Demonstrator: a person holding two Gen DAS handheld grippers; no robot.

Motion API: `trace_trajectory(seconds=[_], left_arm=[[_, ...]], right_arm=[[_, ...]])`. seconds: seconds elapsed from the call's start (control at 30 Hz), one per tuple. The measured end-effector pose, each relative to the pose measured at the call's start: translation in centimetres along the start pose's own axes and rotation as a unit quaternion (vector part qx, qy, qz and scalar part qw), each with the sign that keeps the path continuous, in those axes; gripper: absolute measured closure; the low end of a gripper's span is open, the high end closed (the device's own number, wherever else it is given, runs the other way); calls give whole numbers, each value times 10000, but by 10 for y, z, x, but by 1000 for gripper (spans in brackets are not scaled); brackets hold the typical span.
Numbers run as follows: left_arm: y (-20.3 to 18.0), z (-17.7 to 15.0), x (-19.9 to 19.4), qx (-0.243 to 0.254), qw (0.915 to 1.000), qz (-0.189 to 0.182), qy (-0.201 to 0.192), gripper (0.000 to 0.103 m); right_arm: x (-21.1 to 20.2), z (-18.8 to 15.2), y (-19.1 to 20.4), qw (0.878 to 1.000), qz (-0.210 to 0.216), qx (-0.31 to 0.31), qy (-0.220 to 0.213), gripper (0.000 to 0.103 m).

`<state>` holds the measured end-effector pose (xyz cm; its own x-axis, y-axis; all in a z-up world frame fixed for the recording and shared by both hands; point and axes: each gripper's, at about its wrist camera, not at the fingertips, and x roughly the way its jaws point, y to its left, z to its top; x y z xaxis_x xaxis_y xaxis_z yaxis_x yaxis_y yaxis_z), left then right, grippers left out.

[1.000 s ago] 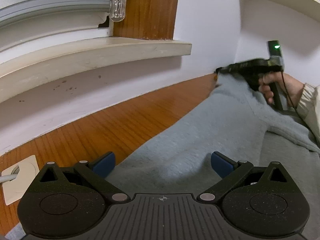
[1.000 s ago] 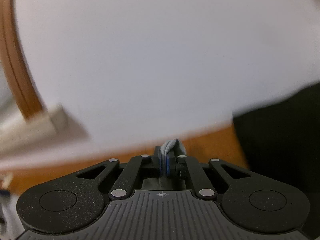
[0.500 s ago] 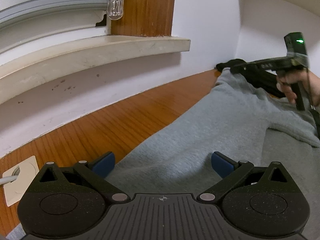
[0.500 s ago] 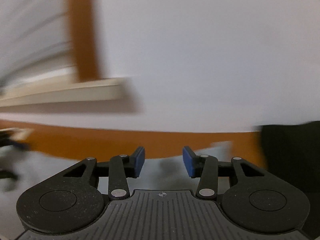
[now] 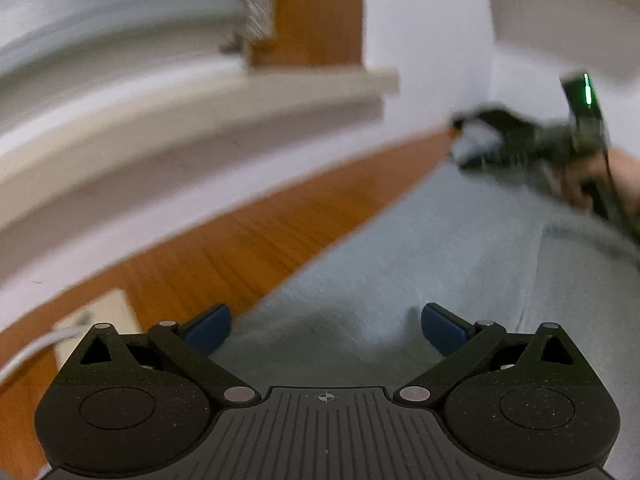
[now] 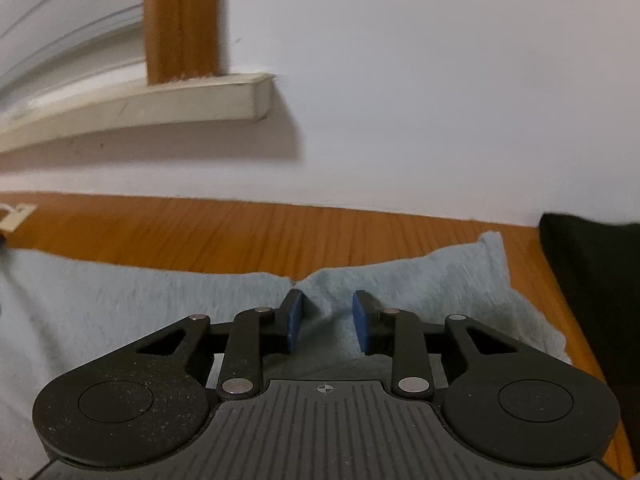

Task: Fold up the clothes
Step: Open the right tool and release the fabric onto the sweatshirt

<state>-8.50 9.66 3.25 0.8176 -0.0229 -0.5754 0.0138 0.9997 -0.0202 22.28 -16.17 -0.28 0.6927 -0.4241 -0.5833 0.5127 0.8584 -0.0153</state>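
Right gripper (image 6: pixel 326 318) closing again after letting go, pads astride a raised pucker of grey garment (image 6: pixel 120 304) at lower centre, not yet pinching. Left gripper (image 5: pixel 326 330) spread wide over cloth. Regrasp likely.

Left gripper (image 5: pixel 326 330): black linkage body, blue pads (image 5: pixel 210 330), jaws spread wide, nothing pinched between. Pointed fwd and tilted down, low over grey garment (image 5: pixel 400 264); cloth lies under the gap, pads not pressing it.

Right gripper (image 6: pixel 326 322): same build, blue pads (image 6: pixel 294 320), jaws partly apart and closing. Raised fold of garment sits in gap; pads not yet clamping it. Tilted down, aimed at far edge of cloth.

Right gripper seen from left wrist cam (image 5: pixel 480 140): far right, blurred, green light on handle top.

Right hand (image 5: pixel 596 180): wrapped round grip handle, blurred; finger detail not readable.
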Motion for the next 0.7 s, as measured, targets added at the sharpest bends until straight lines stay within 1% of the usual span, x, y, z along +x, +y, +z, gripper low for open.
trace_trajectory(seconds=[0.03,0.07,0.1,0.13,0.17,0.27,0.3,0.33,0.37,0.4,0.43,0.5,0.63,0.7], left_arm=[[5,0,-10,-110,9999,22,-121,2],[12,-1,-21,-229,9996,6,-191,2],[22,-5,-35,-348,9991,68,-238,1],[31,-10,-48,-466,9984,163,-283,1],[41,-16,-62,-583,9974,258,-328,2],[75,-43,-94,-1123,9909,651,-361,9],[87,-52,-102,-1318,9879,741,-339,14],[98,-61,-109,-1515,9846,816,-308,29],[105,-67,-114,-1636,9822,887,-269,36],[111,-73,-118,-1730,9800,958,-226,40],[116,-79,-121,-1824,9777,1028,-184,40],[122,-86,-126,-1950,9751,1045,-163,40],[119,-92,-121,-1934,9768,913,-135,40],[118,-93,-116,-1912,9777,864,-110,43]], right_arm=[[2,6,-3,10000,11,25,2,66],[2,6,-5,10000,62,50,6,58],[3,6,-6,9999,116,69,15,46],[3,6,-6,9998,167,66,37,39],[3,6,-5,9998,169,54,45,36],[3,5,-3,9998,166,26,54,36],[3,5,-2,9999,160,21,49,36],[2,5,-1,9999,154,16,44,36],[2,5,-1,9999,149,11,40,36],[3,5,0,9999,146,6,38,36],[3,5,0,9999,143,1,36,36],[3,5,0,9999,136,-1,33,35],[2,3,1,9999,102,-25,22,34],[2,1,1,10000,82,-39,14,33]])
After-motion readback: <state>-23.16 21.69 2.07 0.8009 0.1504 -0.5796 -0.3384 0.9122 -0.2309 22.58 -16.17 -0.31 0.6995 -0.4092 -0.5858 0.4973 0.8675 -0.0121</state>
